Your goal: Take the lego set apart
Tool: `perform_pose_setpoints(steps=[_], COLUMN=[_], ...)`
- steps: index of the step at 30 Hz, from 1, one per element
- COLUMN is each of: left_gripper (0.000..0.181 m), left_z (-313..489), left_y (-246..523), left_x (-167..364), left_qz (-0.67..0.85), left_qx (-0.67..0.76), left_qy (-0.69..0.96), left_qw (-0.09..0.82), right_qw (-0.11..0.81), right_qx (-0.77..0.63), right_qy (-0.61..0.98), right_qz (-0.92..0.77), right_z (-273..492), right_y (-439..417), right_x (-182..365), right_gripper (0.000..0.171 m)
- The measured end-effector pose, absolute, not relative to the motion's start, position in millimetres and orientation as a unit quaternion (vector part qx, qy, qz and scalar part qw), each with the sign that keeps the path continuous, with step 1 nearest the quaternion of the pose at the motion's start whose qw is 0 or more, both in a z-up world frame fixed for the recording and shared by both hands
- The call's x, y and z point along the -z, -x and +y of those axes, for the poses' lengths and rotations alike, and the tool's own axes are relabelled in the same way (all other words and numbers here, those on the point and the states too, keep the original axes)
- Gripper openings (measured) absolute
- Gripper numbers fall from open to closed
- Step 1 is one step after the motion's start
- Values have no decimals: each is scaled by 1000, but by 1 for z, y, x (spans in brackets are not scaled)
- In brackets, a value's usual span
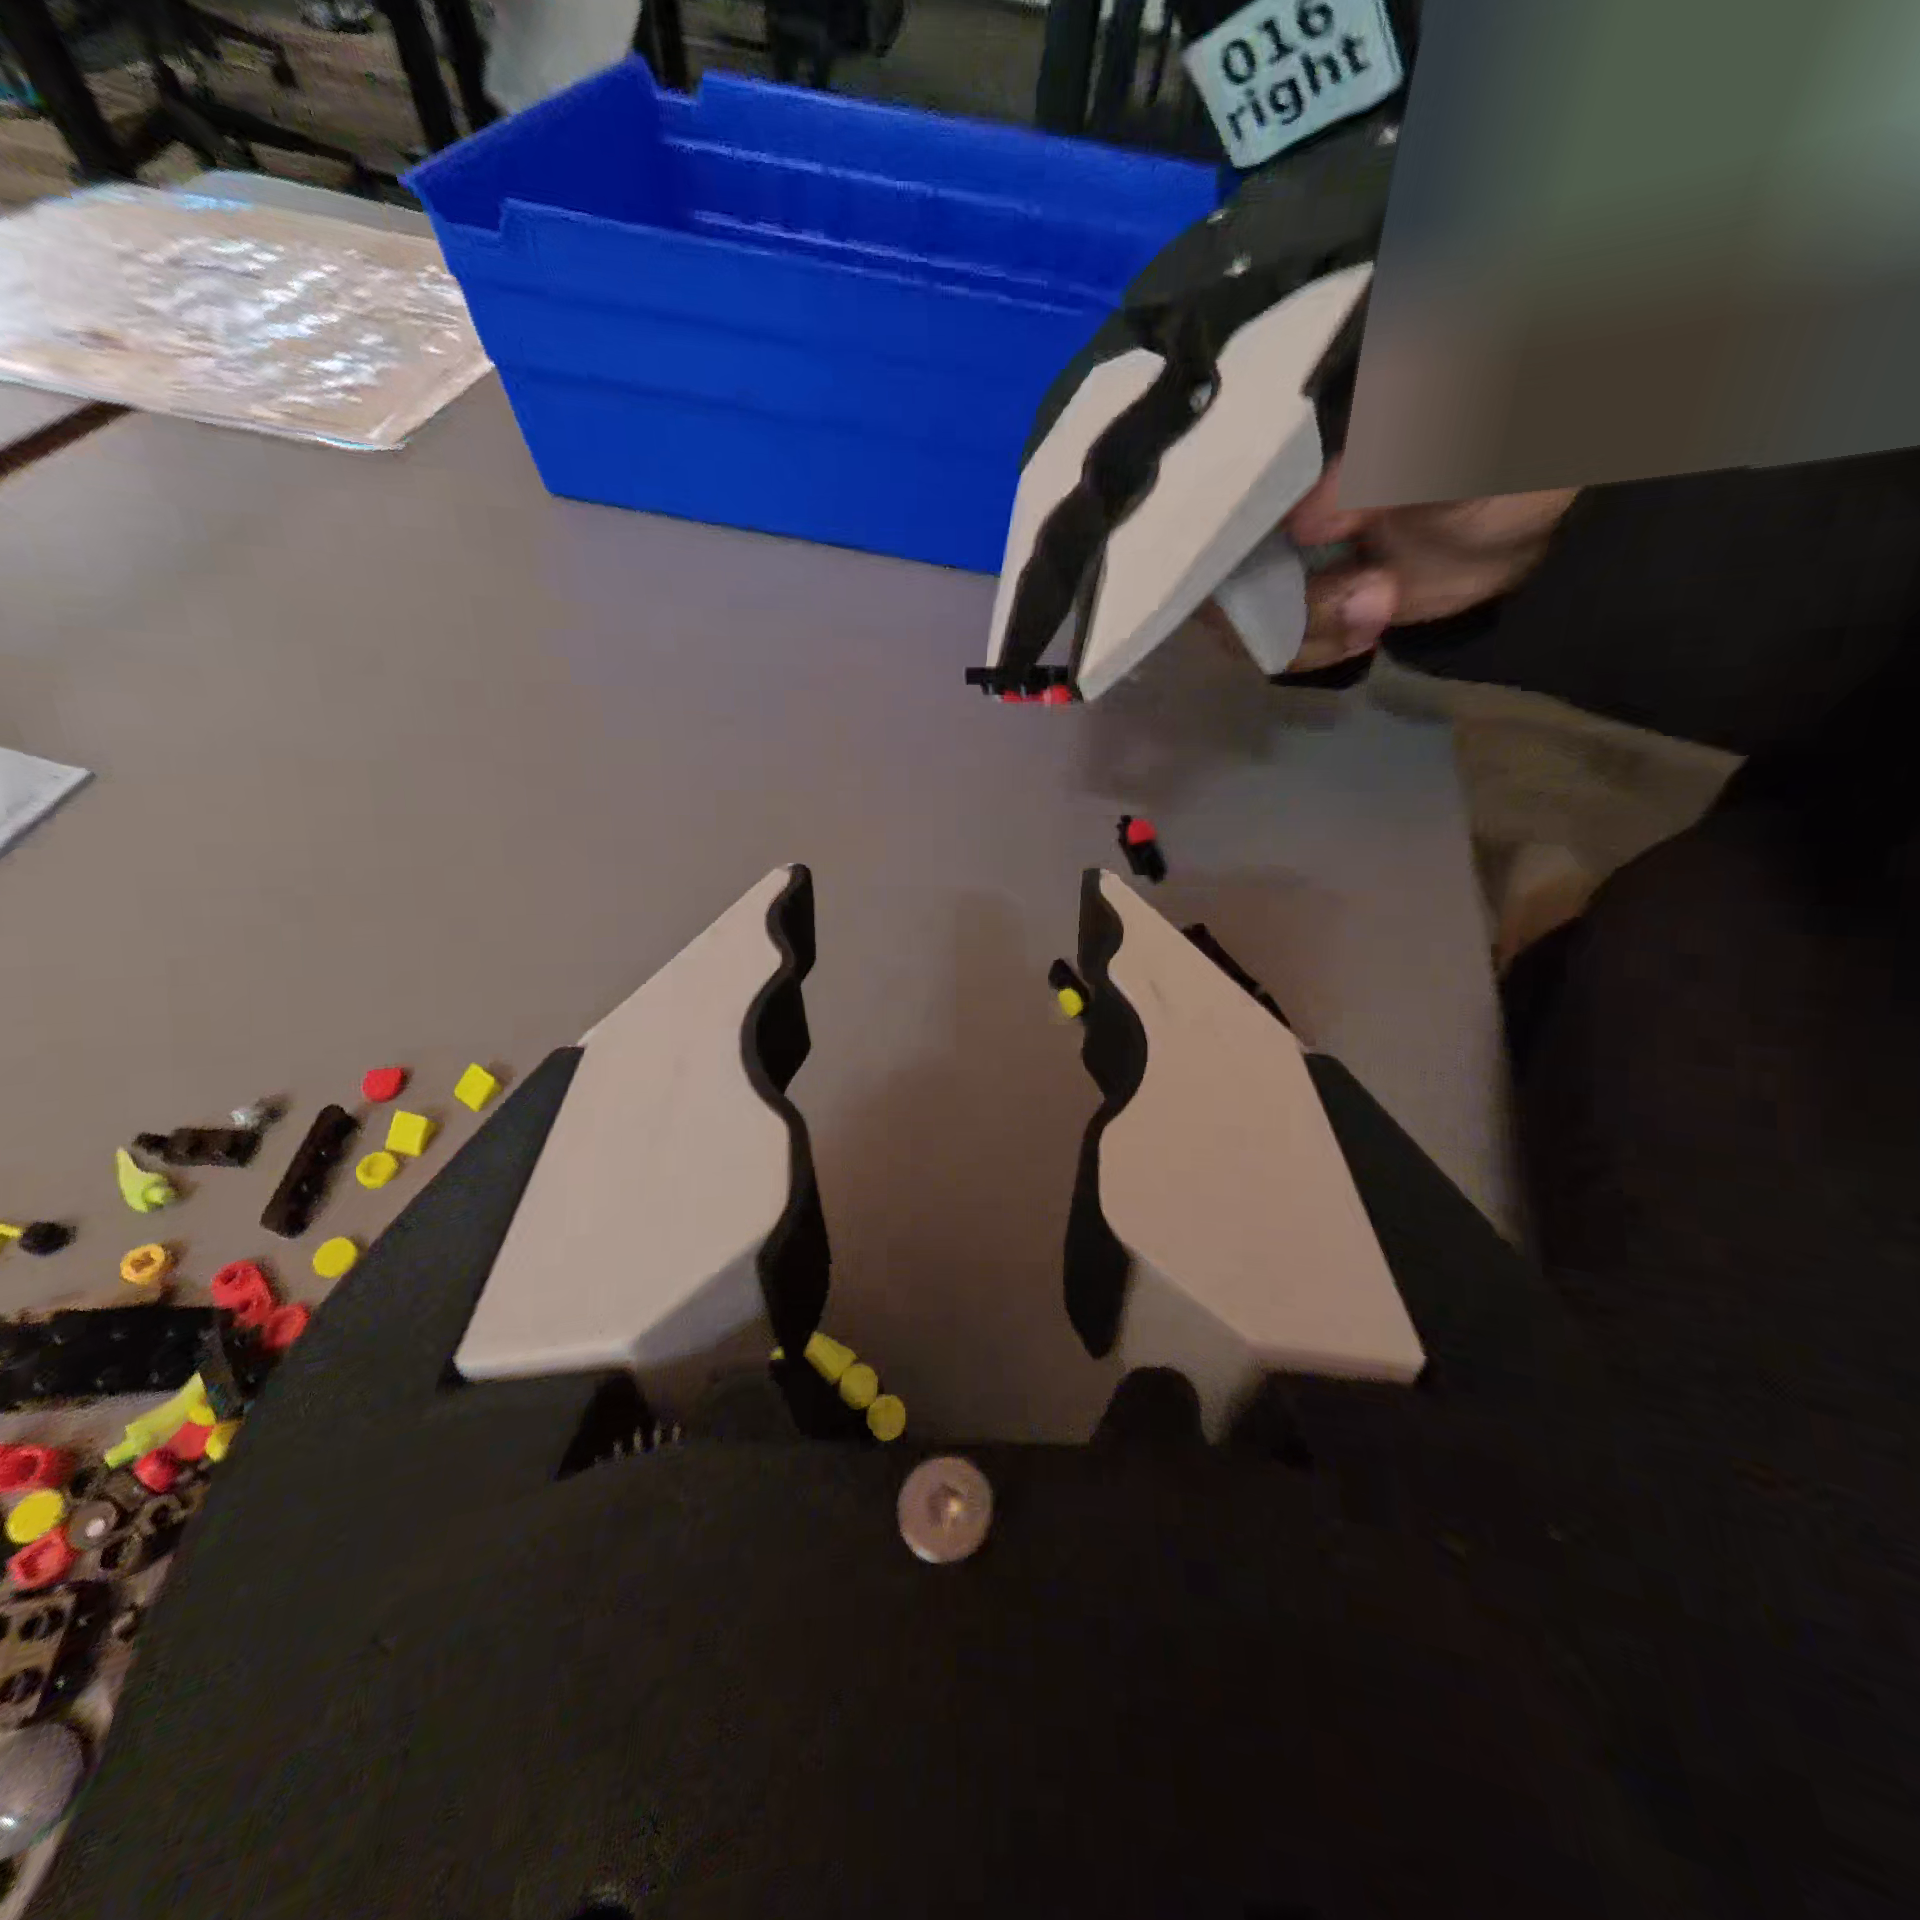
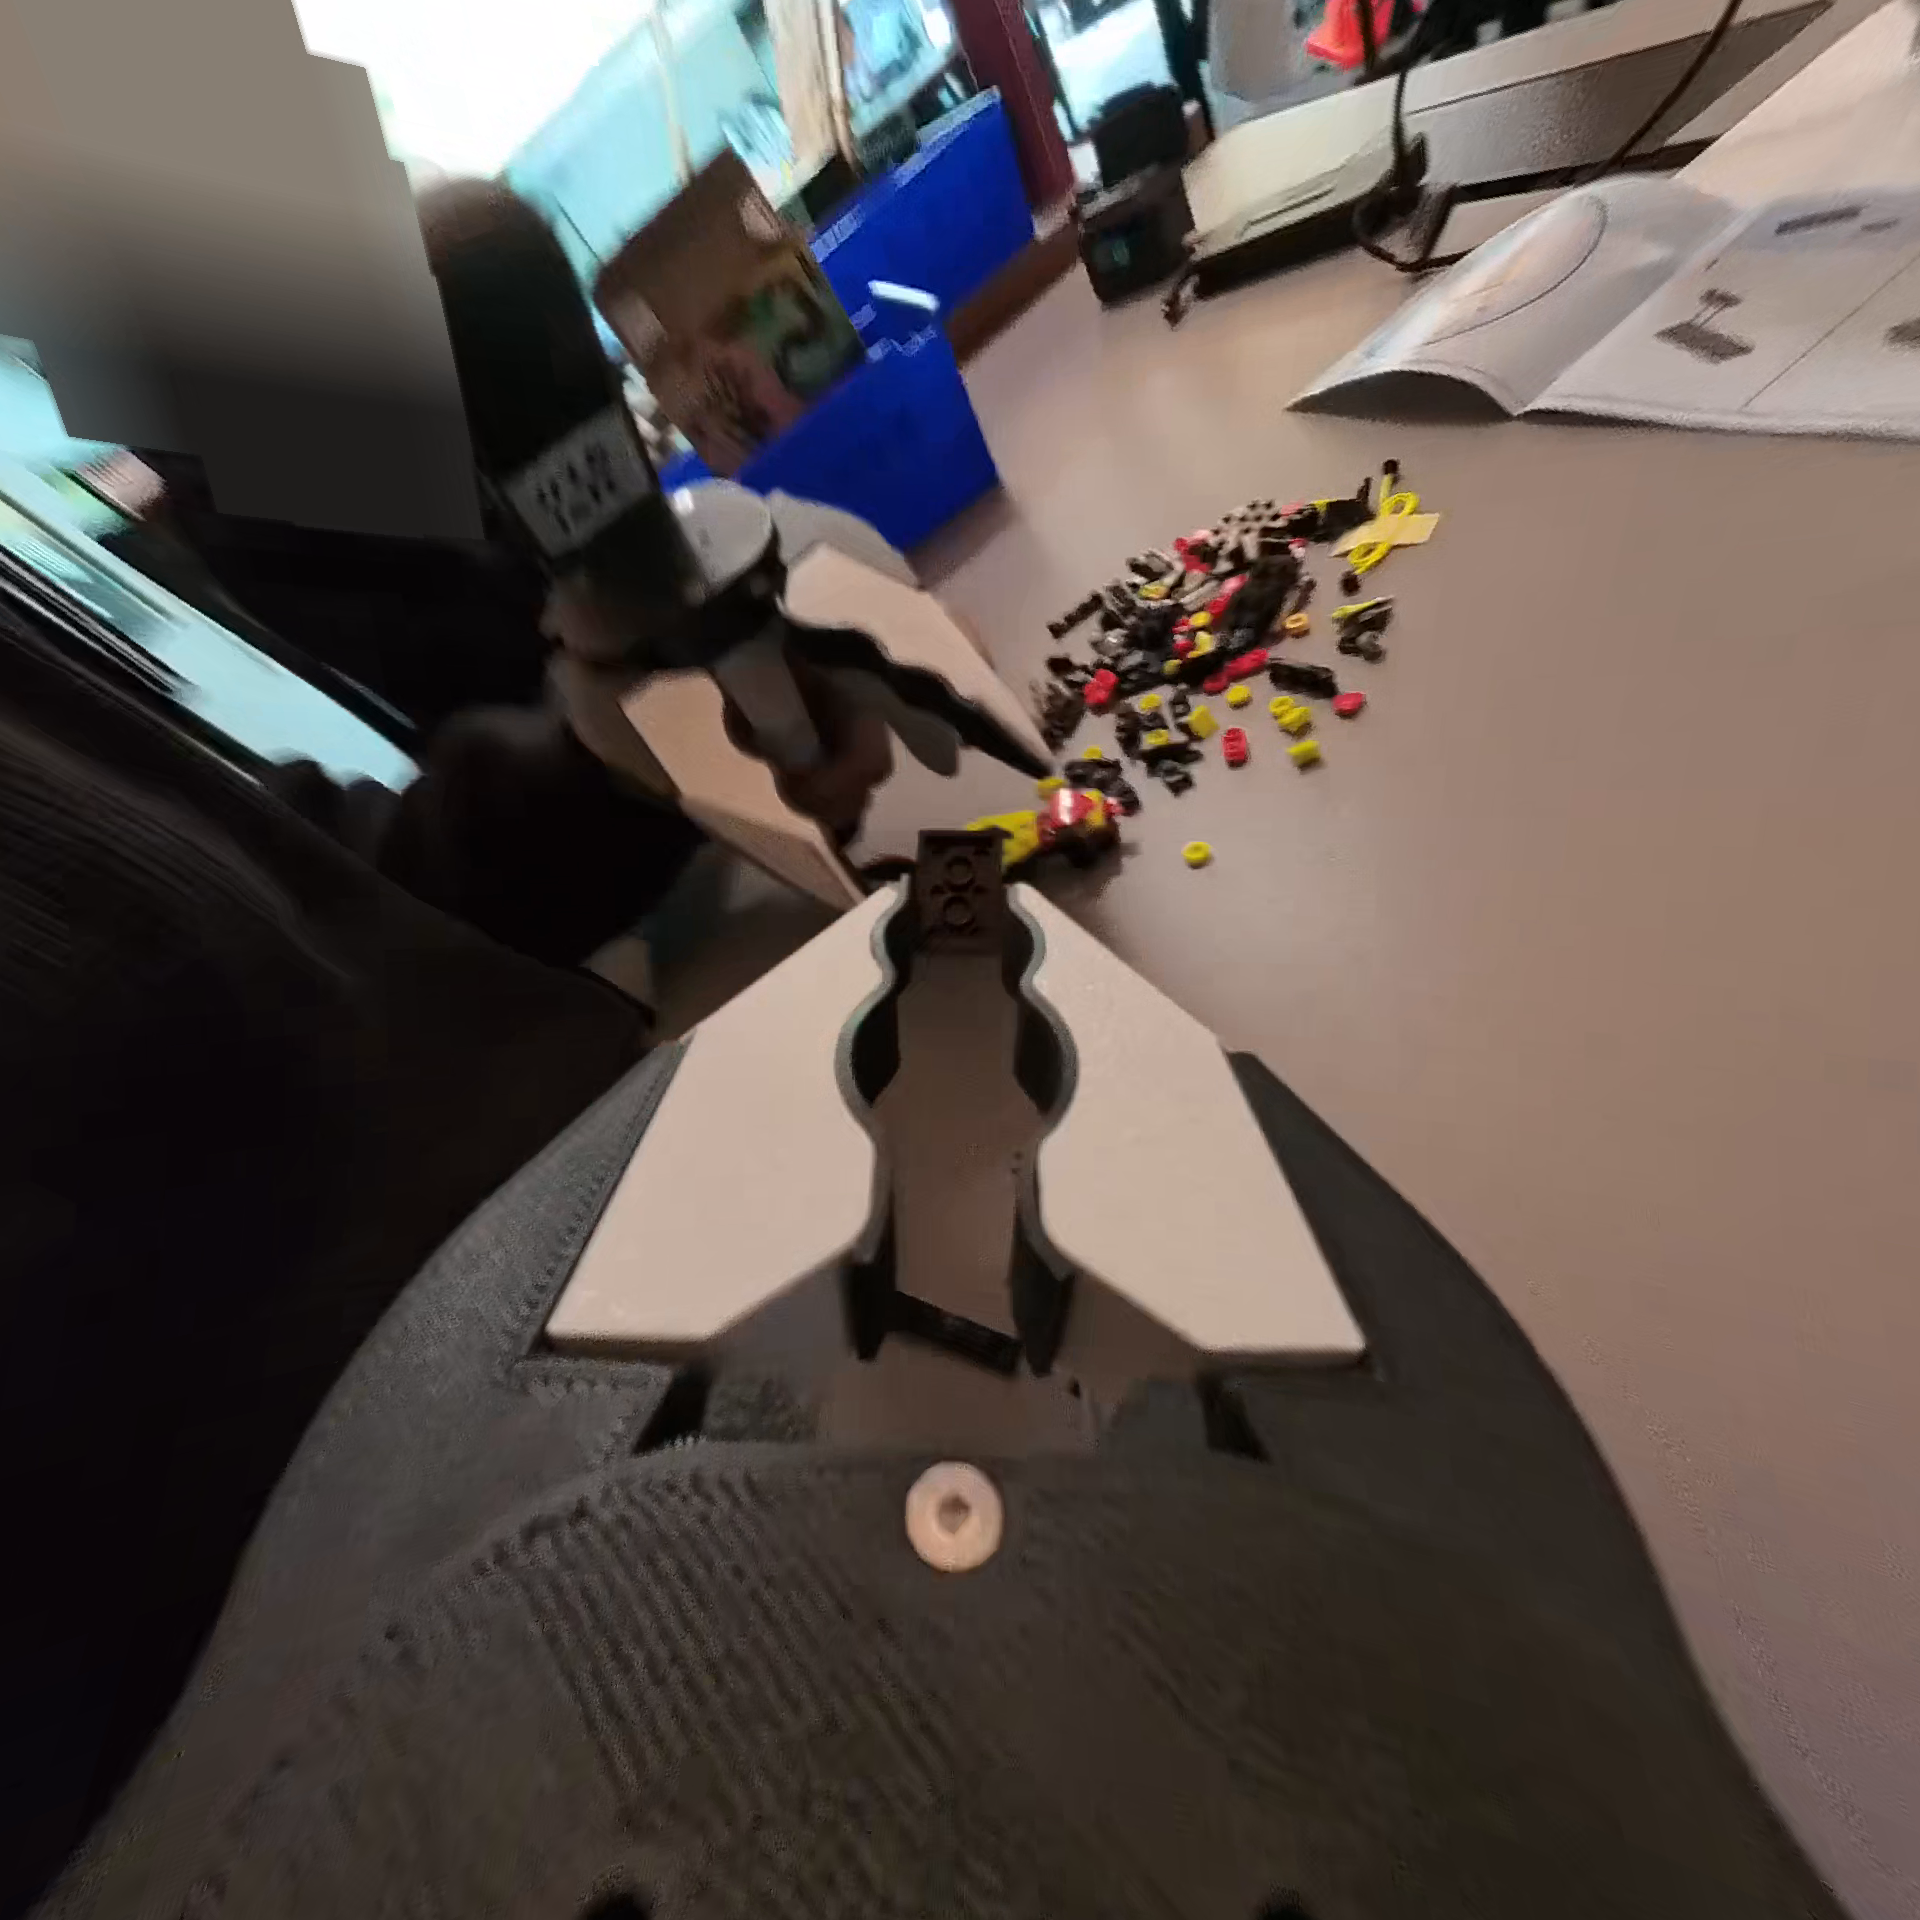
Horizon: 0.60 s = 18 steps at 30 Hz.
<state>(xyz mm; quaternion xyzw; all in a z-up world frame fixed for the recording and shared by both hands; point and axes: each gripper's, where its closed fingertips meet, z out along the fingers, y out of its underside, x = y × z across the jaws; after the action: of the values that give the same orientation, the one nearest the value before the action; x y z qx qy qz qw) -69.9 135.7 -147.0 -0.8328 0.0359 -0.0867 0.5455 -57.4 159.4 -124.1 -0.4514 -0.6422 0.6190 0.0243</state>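
My right gripper (image 2: 958, 902) is shut on a small black lego plate (image 2: 956, 883) with a red part under it. It hangs a little above the grey table in the left wrist view (image 1: 1039, 677). My left gripper (image 1: 945, 894) is open and empty, low over the table; its fingers (image 2: 904, 623) also show in the right wrist view. A red and yellow lego chunk (image 2: 1060, 821) lies on the table just beyond the held plate. Two tiny pieces lie near my left fingertips: a red and black one (image 1: 1140, 844) and a black and yellow one (image 1: 1067, 992).
A pile of loose black, red and yellow pieces (image 2: 1216, 634) lies on the table, at the lower left in the left wrist view (image 1: 208, 1299). A blue bin (image 1: 810, 312) stands behind, with a plastic bag (image 1: 208, 301) beside it. An open instruction booklet (image 2: 1662, 312) lies at the far right. The tips of one gripper are about 4 cm away from the tips of the other.
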Motion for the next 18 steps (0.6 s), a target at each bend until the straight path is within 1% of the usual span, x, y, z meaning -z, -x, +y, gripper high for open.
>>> perform_pose_setpoints(steps=[2, 5, 7, 10, 11, 12, 13, 15, 18], left_gripper=[50, 49, 49, 43, 40, 30, 15, 9, 3], left_z=[142, 142, 141, 137, 135, 134, 131, 130, 129], left_y=[69, 62, 56, 47, 44, 41, 37, 36, 37], left_x=[145, 141, 138, 132, 132, 132, 132, 130, 132], left_qz=[37, 50, 63, 85, 96, 105, 115, 117, 114], left_qx=[65, 80, 96, 105, 107, 113, 122, 129, 136], left_qy=[827, 811, 804, 792, 790, 789, 786, 783, 786], left_qw=[558, 577, 583, 596, 595, 595, 595, 597, 593], right_qw=[-43, -135, -163, -194, -207, -221, -234, -261, -270], right_qx=[-667, -699, -692, -667, -665, -667, -671, -678, -687], right_qy=[452, 445, 443, 443, 444, 448, 452, 453, 461], right_qz=[-591, -543, -545, -567, -564, -552, -539, -516, -492], right_z=[157, 147, 136, 122, 119, 119, 120, 122, 126], right_y=[55, 49, 46, 40, 38, 39, 40, 40, 43], right_x=[114, 107, 111, 122, 123, 123, 122, 120, 118], right_gripper=[15, 14, 15, 15, 15, 15, 15, 15, 15])
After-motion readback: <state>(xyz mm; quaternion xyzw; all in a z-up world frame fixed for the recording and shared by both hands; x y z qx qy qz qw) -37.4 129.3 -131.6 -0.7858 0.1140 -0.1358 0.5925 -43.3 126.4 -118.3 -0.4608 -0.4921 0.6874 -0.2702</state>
